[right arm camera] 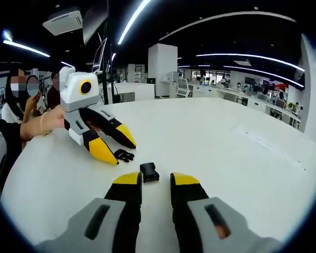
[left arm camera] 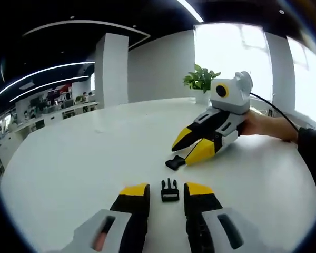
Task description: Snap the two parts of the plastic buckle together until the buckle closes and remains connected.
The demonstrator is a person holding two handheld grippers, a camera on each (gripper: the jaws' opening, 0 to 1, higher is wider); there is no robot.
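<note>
left gripper [left arm camera: 166,191] first: its jaws stand apart with nothing between the pads, and the pronged buckle half [left arm camera: 169,191] lies on the white surface [left arm camera: 84,163] right in the gap at the tips, prongs pointing away from the camera. not gripped yet, by the look of it.

over to the right gripper [right arm camera: 156,179]: jaws likewise parted and empty, and the socket buckle half [right arm camera: 149,172] sits on the surface just ahead of the tips, between them.

from each camera the opposite gripper comes in low over the table, yellow tips down beside its own piece, a hand [left arm camera: 263,125] behind it. the two halves lie near each other but clearly apart.

so this reads as the pick-up step, both pieces lined up, neither taken. next move calls for each pair of jaws to close squarely on its half, leaving prongs and socket mouth free, then bring them nose to nose, straight in line, and press until it clicks.

further out: a potted plant [left arm camera: 201,80], a white pillar [left arm camera: 111,68], office desks.
</note>
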